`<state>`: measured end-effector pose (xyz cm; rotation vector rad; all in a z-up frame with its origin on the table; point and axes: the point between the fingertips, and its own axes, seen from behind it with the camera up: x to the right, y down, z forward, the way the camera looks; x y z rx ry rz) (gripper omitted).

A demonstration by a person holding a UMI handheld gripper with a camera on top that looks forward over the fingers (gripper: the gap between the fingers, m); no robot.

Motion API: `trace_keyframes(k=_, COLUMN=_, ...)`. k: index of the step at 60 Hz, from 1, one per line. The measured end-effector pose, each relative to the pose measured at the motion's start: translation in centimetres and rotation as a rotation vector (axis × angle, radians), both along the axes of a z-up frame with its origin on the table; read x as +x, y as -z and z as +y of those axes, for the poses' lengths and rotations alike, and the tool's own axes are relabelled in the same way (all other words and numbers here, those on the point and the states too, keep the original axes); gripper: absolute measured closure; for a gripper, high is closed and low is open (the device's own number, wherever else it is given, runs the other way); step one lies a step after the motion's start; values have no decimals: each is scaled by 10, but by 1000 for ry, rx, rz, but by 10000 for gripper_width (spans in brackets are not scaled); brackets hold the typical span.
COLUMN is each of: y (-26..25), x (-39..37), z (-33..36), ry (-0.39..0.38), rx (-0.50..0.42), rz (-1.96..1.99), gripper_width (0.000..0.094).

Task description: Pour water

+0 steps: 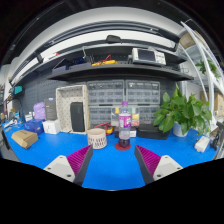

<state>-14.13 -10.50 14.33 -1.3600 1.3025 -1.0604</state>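
My gripper (112, 160) gapes wide, empty; the bottle (125, 125) at twelve o'clock looks tall, so a careless approach could topple it.

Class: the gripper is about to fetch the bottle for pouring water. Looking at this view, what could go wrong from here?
1. The bottle stands tall and narrow beyond the open gripper; an off-centre approach might tip it.
2. The cup sits close beside the bottle, so a finger could knock it.
3. The plant nearby could snag a wide swing.
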Motion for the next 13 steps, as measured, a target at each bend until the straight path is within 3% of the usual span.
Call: trace_keyframes(k=13, y=-2, x=-20, z=10, ry=-17, rx=15, rz=15, gripper_width=73)
